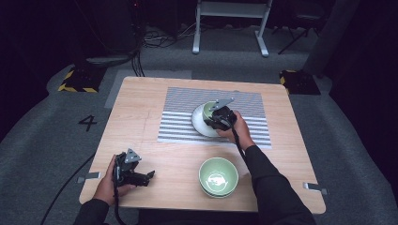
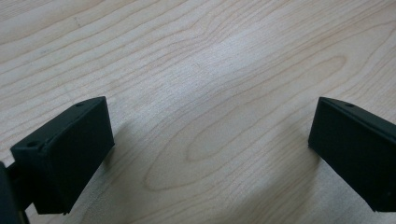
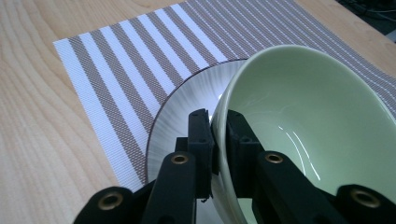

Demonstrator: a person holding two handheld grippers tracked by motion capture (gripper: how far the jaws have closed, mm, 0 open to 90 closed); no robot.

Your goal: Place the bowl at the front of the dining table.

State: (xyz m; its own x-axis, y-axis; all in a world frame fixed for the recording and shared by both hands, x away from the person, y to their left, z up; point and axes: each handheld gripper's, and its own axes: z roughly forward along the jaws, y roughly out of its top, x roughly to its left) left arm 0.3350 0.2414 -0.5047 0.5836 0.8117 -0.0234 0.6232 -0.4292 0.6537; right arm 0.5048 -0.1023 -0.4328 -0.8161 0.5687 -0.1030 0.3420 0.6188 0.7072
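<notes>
A person at a light wooden surface [image 1: 141,112] works with a hand-held tool in each hand. The right tool [image 3: 218,122] is clenched on the rim of a pale green bowl [image 3: 308,116], one jaw inside the wall and one outside, and carries the bowl tilted over a white ribbed plate [image 3: 187,100] with a thin dark edge. From above, the right tool [image 1: 217,118] and its bowl [image 1: 209,107] sit over that plate [image 1: 199,123], which lies on a striped placemat [image 1: 185,101] spread across the far middle of the surface (brown and white bands running left to right). Whether the bowl's underside touches the plate cannot be told.

Near the right front edge, close to the person's right sleeve, stands a stack of green bowls [image 1: 218,176], mouths up, well apart from the placemat.

The left tool [image 1: 149,175] rests at the near left corner, held in the left hand [image 1: 109,183] and pointing right along the surface. Its jaws stand wide apart and released, with bare wood grain between them in the left gripper view [image 2: 210,154], nothing in their grasp.
</notes>
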